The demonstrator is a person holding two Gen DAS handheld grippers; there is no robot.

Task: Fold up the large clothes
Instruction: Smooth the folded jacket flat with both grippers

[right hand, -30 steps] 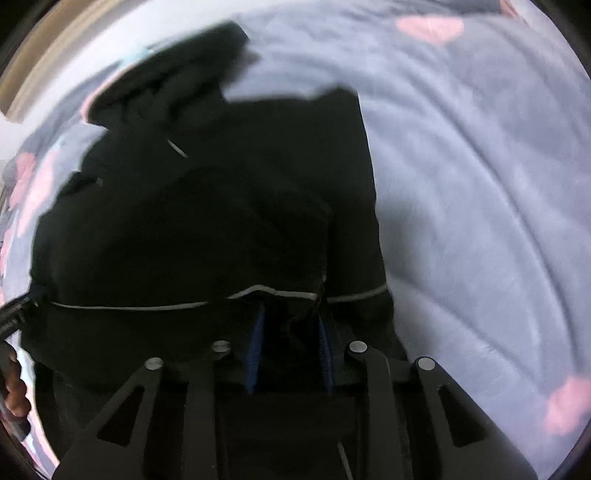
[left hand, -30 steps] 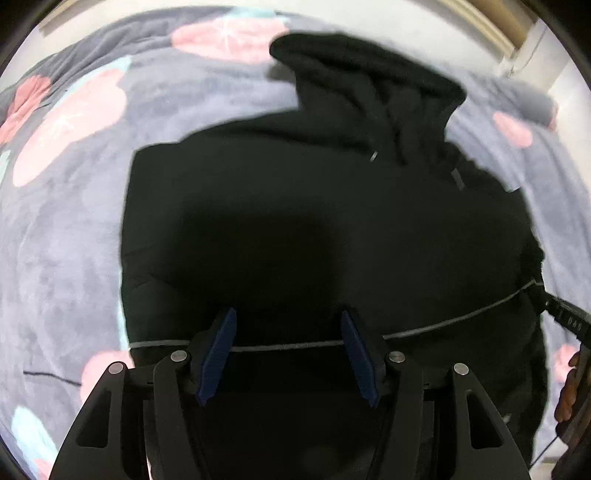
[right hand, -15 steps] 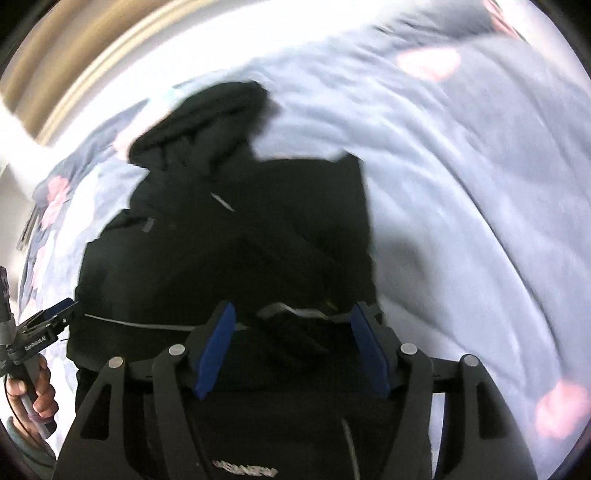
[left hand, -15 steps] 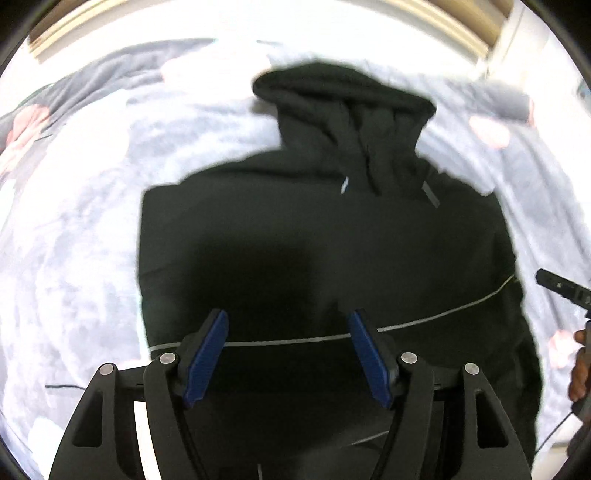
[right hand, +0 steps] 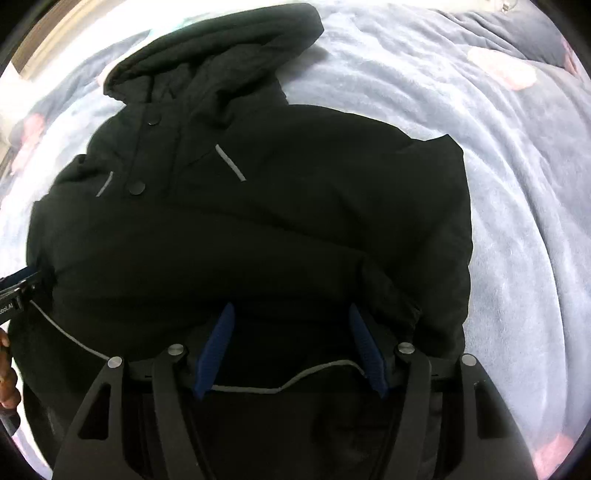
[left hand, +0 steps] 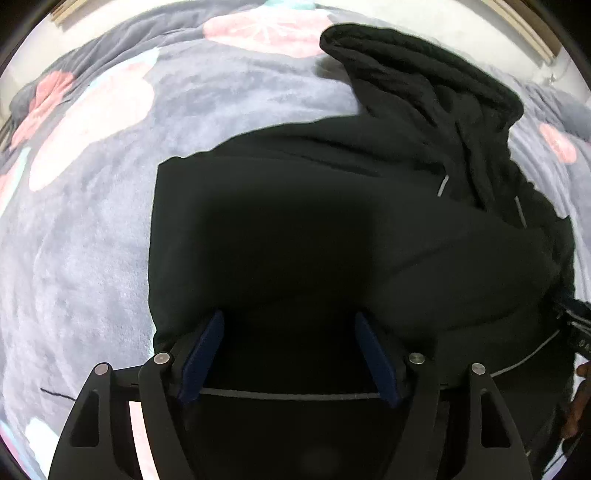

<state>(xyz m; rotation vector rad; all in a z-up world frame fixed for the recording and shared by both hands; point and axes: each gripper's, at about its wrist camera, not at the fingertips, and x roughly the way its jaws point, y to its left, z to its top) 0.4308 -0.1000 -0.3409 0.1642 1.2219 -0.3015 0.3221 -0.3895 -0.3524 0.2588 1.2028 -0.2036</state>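
This looks like a bedroom in a home. A bed takes up nearly the whole view, spread with a soft, plushy grey blanket printed with large pink fruit-slice rounds and pale teal patches. A black hooded jacket lies flat on it. Beyond the far edge of the bed runs a pale wall with a strip of light wooden trim.

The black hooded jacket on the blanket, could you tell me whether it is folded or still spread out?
Partly folded: the black hooded jacket has its sleeves tucked in over the body, but its hood still lies extended on the blanket.
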